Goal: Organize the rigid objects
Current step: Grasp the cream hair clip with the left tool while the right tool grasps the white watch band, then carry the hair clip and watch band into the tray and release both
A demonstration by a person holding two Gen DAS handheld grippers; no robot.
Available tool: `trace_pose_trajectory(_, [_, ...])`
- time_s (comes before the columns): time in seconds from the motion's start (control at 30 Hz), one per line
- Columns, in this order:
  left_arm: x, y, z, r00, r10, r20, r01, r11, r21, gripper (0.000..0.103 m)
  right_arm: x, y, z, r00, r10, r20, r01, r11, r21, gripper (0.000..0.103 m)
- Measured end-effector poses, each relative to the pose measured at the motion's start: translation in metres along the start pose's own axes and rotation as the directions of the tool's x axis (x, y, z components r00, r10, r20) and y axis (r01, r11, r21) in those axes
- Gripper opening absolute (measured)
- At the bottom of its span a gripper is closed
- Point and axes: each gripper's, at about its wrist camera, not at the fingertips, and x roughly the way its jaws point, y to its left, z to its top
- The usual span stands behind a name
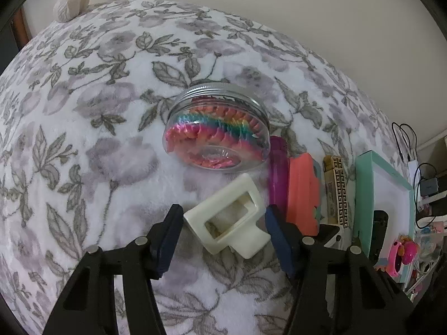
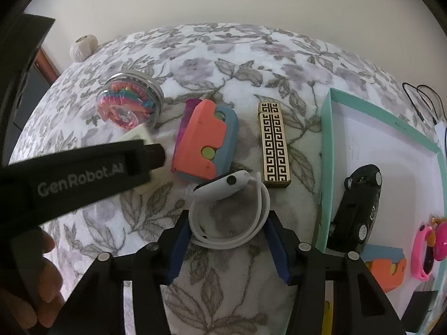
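A cream-white rectangular hair claw clip (image 1: 233,217) lies tilted on the floral fleece blanket (image 1: 83,128), between the spread blue-padded fingers of the left gripper (image 1: 223,241); neither pad visibly touches it. Just beyond the clip a clear screw-top jar (image 1: 219,128) lies on its side, packed with rainbow-coloured pieces. To the gripper's right sit a purple item (image 1: 278,173), a coral-and-blue foam block (image 1: 303,192) and a gold-and-black Greek-key lighter (image 1: 336,189).

The right gripper (image 2: 227,247) is likewise spread, its fingers flanking a white smartwatch (image 2: 230,209) with a looped band; contact cannot be judged. To its right a mint-rimmed tray (image 2: 325,150) holds a black toy car (image 2: 354,209) and a pink watch (image 2: 424,251). The left gripper's black body crosses in from the left, reading "GenRobot.AI".
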Motion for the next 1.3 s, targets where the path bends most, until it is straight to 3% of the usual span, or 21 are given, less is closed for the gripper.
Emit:
trace_pose_trajectory(0.33, [-0.011,0.003,0.004,1.000,-0.007,0.008,0.007,1.000,0.016,0.062,-0.011,-0.006,0.003,0.999,0.034,0.006,-0.035,0.999,0.041,0.054])
trace_pose_trajectory(0.9, [-0.086,-0.001,0.017,0.982,-0.057,0.178,0.053,0.998,0.030,0.062,-0.068,-0.024,0.017,0.990,0.062,0.123,-0.074,0.993,0.089,0.054])
trace_pose_trajectory(1.3, [-0.098,-0.045,0.007,0.974,-0.111,0.197,0.090,0.990,0.113,0.062,-0.090,-0.073,0.018,0.986,-0.005,0.164,-0.024,0.985,0.172,0.054])
